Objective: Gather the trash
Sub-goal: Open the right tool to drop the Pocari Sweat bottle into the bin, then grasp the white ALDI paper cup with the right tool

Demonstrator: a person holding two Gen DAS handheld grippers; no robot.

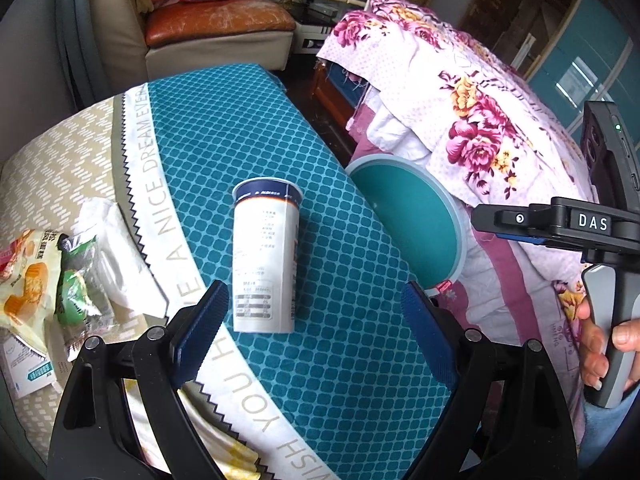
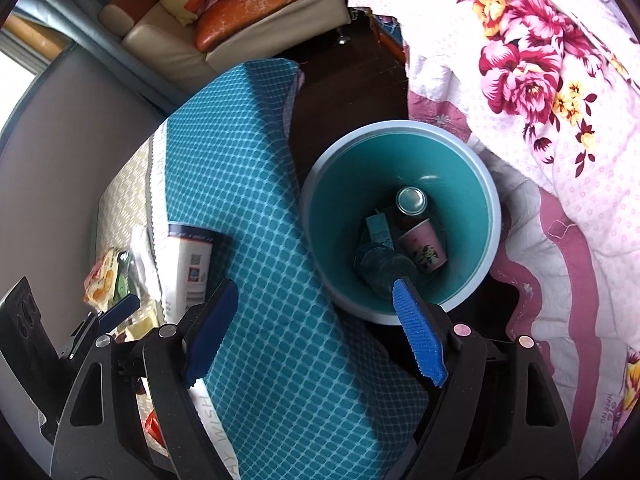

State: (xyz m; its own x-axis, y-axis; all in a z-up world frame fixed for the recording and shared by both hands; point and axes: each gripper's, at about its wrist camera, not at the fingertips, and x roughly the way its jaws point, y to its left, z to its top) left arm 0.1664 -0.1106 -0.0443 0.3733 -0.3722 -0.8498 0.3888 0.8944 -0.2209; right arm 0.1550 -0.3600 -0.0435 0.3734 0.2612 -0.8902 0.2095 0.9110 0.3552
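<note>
The left hand-held gripper (image 1: 312, 336) is hanging wide apart over the tall white paper cup (image 1: 266, 260) lying mid-bench, ready to grab it. The right hand-held gripper (image 2: 316, 332), apart and empty, is hanging by the round teal bin (image 2: 400, 220).

White paper cup (image 1: 266, 260) flat on teal cloth (image 1: 352, 360), beyond open left hand-held gripper (image 1: 316, 320).

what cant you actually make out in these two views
- Dark crumpled item in the bin: right wrist view, the right gripper's finger covers its lower end; what it is stays unclear.
- White cup: its small print is too blurred to read in either view.
- Snack wrappers: left wrist view, cut off by the left edge.
- Bin contents: left wrist view, hidden by the bin wall.
</note>
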